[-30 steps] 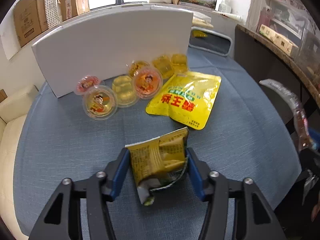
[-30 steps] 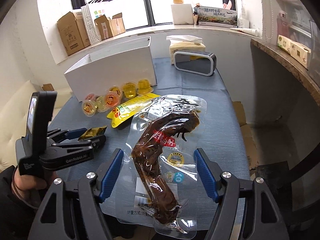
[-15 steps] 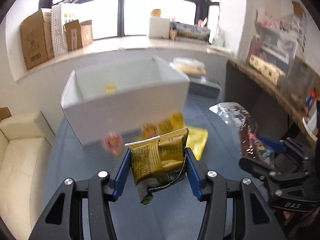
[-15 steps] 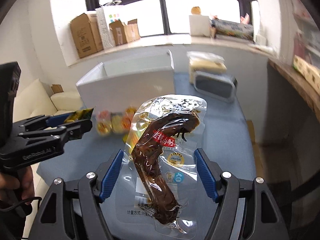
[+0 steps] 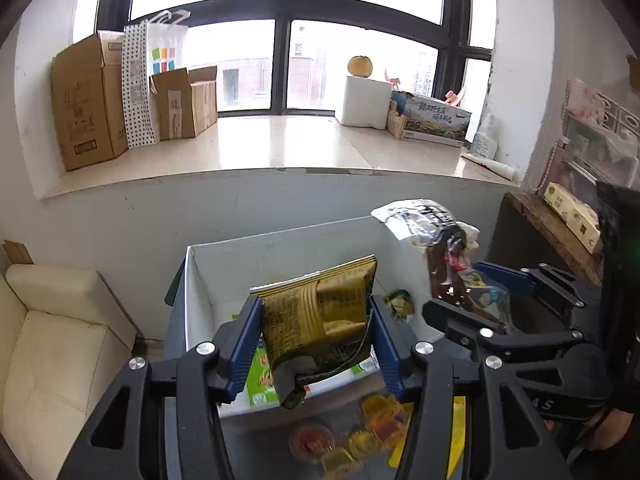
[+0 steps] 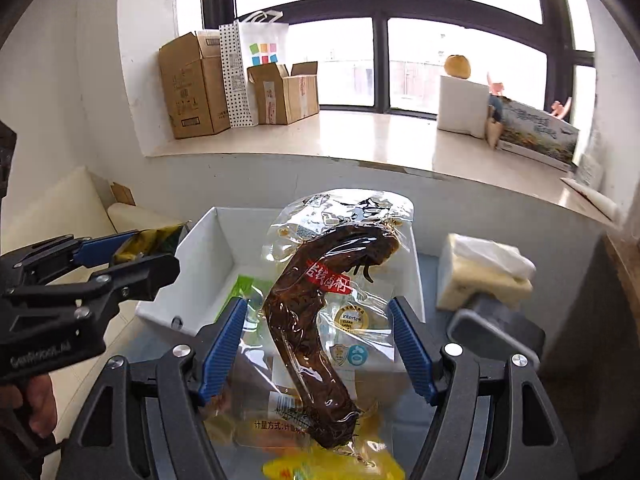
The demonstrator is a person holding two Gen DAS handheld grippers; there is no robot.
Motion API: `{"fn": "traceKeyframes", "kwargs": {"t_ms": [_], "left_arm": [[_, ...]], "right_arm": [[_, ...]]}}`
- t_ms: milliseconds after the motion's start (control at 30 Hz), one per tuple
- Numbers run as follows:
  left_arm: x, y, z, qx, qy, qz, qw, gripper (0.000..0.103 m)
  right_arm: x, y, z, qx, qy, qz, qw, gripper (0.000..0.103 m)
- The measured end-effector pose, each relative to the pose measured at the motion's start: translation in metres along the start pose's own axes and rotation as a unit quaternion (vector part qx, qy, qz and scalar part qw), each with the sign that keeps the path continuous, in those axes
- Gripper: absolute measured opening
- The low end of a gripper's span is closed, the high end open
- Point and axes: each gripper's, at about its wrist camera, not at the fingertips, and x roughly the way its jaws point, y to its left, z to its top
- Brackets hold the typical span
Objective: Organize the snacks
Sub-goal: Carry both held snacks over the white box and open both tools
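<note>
The left gripper [image 5: 316, 336] clamps a crinkled gold snack packet [image 5: 320, 312] by its side edges over the near part of the white box [image 5: 208, 264]; it looks light and crushable. To its right, the right gripper [image 6: 316, 344] grips a clear vacuum pouch [image 6: 332, 300] across its width: slick, floppy, likely heavier, best held beside the meat.
</note>
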Motion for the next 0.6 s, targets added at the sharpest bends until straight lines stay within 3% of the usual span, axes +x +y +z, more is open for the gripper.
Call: {"fn": "traceKeyframes", "kwargs": {"t_ms": [167, 200, 300, 333, 433, 600], "left_arm": [[0.042, 0.014, 0.005, 0.009, 0.021, -0.01, 0.9997, 0.062], [0.05, 0.013, 0.003, 0.016, 0.029, -0.011, 0.9994, 0.077], [0.058, 0.02, -0.003, 0.01, 0.025, 0.012, 0.9996, 0.101], [0.058, 0.024, -0.005, 0.003, 0.024, 0.007, 0.9997, 0.103], [0.059, 0.029, -0.01, -0.004, 0.034, 0.005, 0.9994, 0.103], [0.054, 0.022, -0.016, 0.017, 0.036, 0.033, 0.9986, 0.103]], "right_arm": [[0.044, -0.01, 0.011, 0.004, 0.021, 0.003, 1.0, 0.079], [0.05, -0.012, 0.012, 0.005, 0.025, 0.003, 1.0, 0.081], [0.062, -0.023, 0.011, 0.013, 0.041, -0.009, 0.999, 0.097], [0.065, -0.025, 0.012, 0.016, 0.044, -0.008, 0.999, 0.103], [0.059, -0.033, 0.013, 0.03, 0.032, -0.012, 0.999, 0.103], [0.042, -0.034, 0.013, 0.04, 0.017, 0.011, 0.999, 0.103]]}}
